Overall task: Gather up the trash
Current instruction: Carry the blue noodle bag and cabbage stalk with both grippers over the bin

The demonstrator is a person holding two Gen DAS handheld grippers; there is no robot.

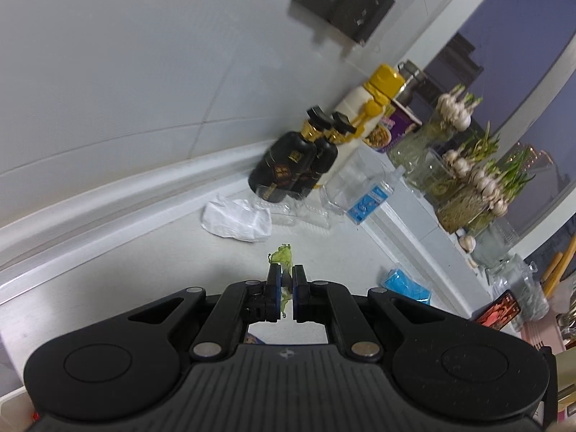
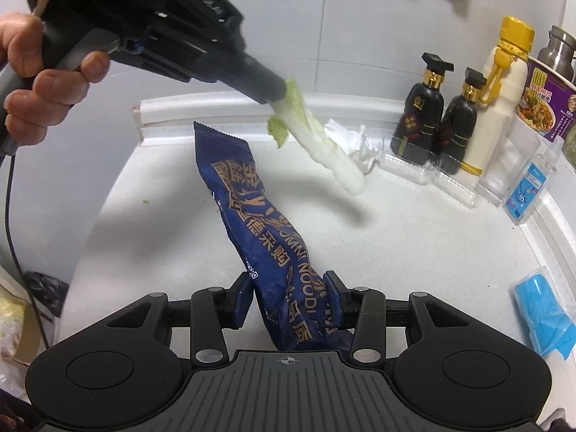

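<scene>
Pinching a cabbage leaf (image 2: 316,144) above the tabletop (image 2: 414,244), the left gripper (image 1: 286,293) has its fingers nearly closed; the right gripper (image 2: 288,300) clamps a blue noodle wrapper (image 2: 259,230), fingers partly apart.

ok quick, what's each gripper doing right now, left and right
left gripper: closed on the cabbage leaf, lifted off the counter.
right gripper: closed on the blue noodle packet.
</scene>
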